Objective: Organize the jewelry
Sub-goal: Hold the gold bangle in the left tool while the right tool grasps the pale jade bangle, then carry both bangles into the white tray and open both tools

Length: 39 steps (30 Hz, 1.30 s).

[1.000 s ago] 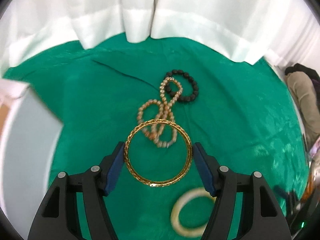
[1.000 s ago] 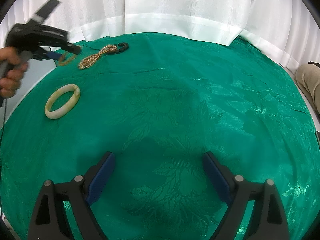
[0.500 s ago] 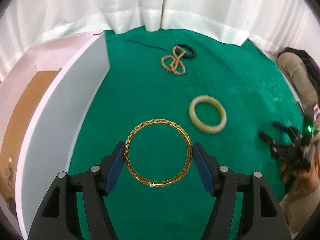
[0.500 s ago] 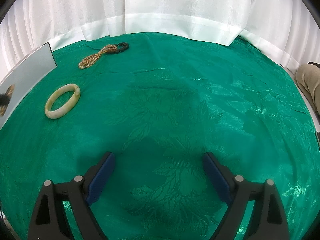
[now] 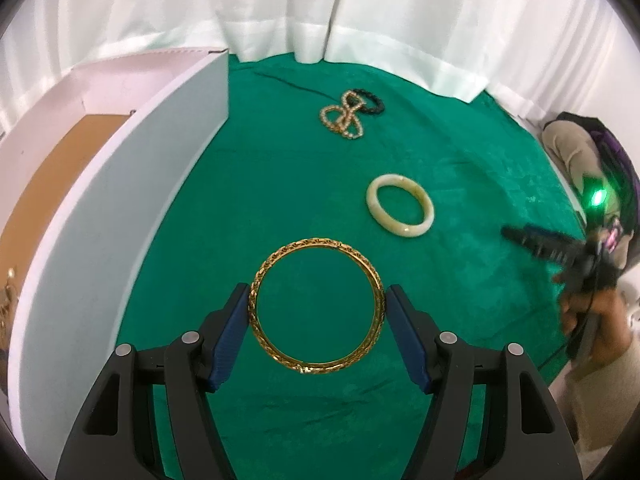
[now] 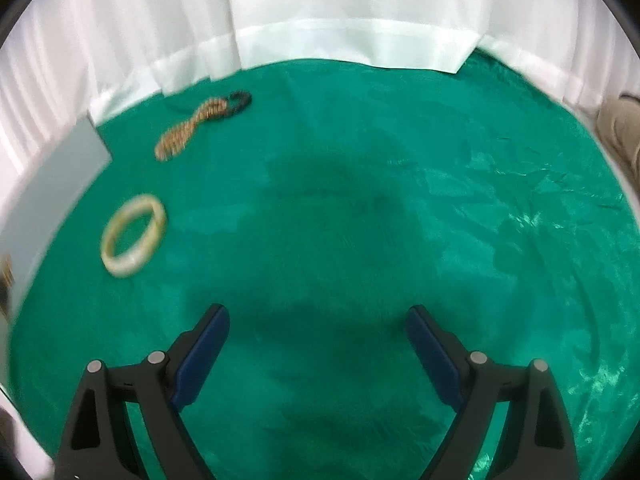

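White box [image 5: 120, 216] — brown floor, gold trinket [image 5: 9, 280]

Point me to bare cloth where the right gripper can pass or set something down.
Free: the wide green cloth ahead of the open right gripper, out to the white curtain. Crowded: by the white box wall, where the cream bangle and the bead strands lie.

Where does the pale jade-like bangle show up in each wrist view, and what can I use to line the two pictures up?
Left wrist view: the pale bangle lies flat on the green cloth, right of centre, beyond the gold bangle held in the left claw.
Right wrist view: the same bangle sits at the left, blurred.
Shared landmark: the beaded strands near the white curtain.
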Motion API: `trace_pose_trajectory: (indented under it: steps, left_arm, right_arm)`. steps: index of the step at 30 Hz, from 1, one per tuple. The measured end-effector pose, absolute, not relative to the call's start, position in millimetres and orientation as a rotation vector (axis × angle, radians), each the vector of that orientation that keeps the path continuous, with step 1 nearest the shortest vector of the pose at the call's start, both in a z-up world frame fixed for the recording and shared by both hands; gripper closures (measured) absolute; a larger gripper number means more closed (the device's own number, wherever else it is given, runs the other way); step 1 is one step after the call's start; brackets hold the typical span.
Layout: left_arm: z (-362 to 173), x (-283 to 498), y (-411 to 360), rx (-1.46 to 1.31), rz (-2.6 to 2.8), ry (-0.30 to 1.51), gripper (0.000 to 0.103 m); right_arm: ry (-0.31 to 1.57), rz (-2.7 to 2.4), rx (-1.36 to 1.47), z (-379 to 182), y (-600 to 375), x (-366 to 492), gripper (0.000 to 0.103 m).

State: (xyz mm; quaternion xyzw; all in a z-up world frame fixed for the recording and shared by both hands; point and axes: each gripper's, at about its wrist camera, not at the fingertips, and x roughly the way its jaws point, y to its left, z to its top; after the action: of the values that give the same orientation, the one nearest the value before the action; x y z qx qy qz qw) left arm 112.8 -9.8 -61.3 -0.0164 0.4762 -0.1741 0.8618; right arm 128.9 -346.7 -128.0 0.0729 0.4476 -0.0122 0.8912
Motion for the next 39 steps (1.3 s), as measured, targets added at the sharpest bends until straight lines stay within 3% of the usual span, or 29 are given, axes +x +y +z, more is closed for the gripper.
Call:
trace_pose_trajectory:
  steps: [5,7,11,13,17,18,19,22,39]
  left_arm:
    - [-66,108,-3,-0.050,-0.352,1.009,0.034]
    - [-67,108,-2,-0.055,-0.352,1.010,0.034]
    - [-67,107,-1,-0.058,-0.349,1.009,0.034]
    - [-66,106,1,-0.059,-0.346,1.009,0.034]
    - [-65,102,5,-0.056,-0.335,1.007,0.034]
    - [-66,104,5,-0.054,-0.333,1.009,0.034]
    - [-67,104,5,-0.053,-0.330,1.012,0.034]
    - [-71,105,6,-0.055,-0.324,1.024,0.034]
    - [-67,101,2,-0.070,-0.343,1.020,0.034]
  right_arm:
    - [0.942,0.082,0.204,-105,-326,157,0.014]
    - [0.973,0.147,0.206,-101,-307,172,0.030]
    - [1.028,0.244,0.141,-105,-263,197,0.044]
    - [1.064,0.268,0.080,-115,-239,210,0.057]
    - [1.116,0.215,-0.079,-134,-209,216,0.062]
    - [1.127,0.190,-0.114,-135,-205,216,0.068]
    - [1.124,0.171,-0.131,-134,-203,216,0.080]
    - [1.138,0.157,-0.110,-132,-209,218,0.091]
    - [1.057,0.243,0.164,-97,-249,190,0.092]
